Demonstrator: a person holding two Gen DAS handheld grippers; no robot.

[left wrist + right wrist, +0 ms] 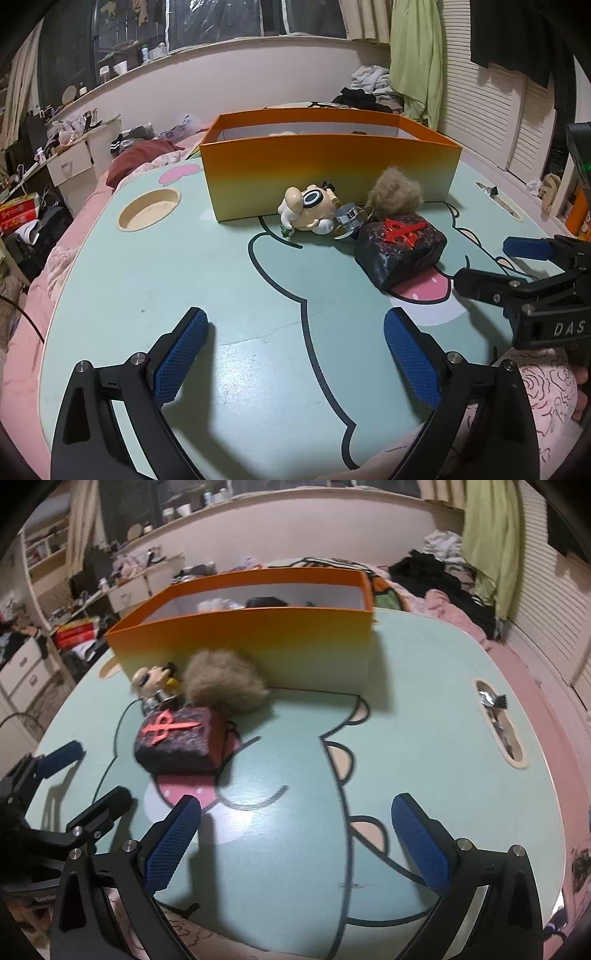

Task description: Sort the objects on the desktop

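An orange box stands open at the far side of the pale green table; it also shows in the right wrist view, with some items inside. In front of it lie a cream cartoon figurine, a shiny metal piece, a tan fur ball and a dark block with a red emblem. The block and fur ball show in the right wrist view too. My left gripper is open and empty, near the table's front. My right gripper is open and empty, right of the block.
The table has a round cup recess at the left and a slot holding small items at the right. A bed with pink bedding surrounds the table. Clothes pile behind the box.
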